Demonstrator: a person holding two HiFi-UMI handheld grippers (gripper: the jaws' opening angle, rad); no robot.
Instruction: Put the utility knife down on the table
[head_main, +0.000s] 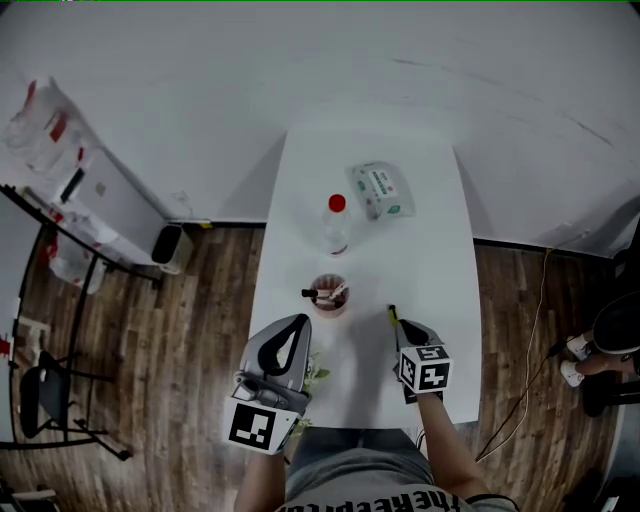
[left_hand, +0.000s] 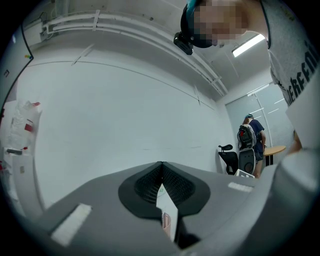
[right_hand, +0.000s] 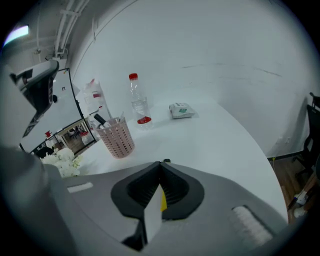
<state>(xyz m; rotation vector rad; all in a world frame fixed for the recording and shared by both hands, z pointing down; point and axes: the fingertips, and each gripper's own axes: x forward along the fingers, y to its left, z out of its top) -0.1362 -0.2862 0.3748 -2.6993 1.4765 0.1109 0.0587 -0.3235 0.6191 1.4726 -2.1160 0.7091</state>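
Note:
The utility knife (head_main: 393, 318), yellow and black, sticks out forward from my right gripper (head_main: 406, 328), which is shut on it just above the white table (head_main: 430, 250). In the right gripper view a yellow strip of the knife (right_hand: 163, 200) shows between the closed jaws of the right gripper (right_hand: 161, 164), and its dark tip peeks past them. My left gripper (head_main: 298, 322) hovers at the table's near left edge, tilted up toward the wall. The left gripper (left_hand: 161, 164) has its jaws shut, with only a white tab between them.
A pink mesh pen cup (head_main: 328, 295) (right_hand: 116, 137) stands ahead of both grippers. Beyond it are a red-capped bottle (head_main: 336, 222) (right_hand: 136, 100) and a wipes pack (head_main: 382, 190) (right_hand: 181, 110). White flowers (head_main: 316, 375) (right_hand: 60, 161) lie by the left gripper. A person (left_hand: 251, 140) stands far off.

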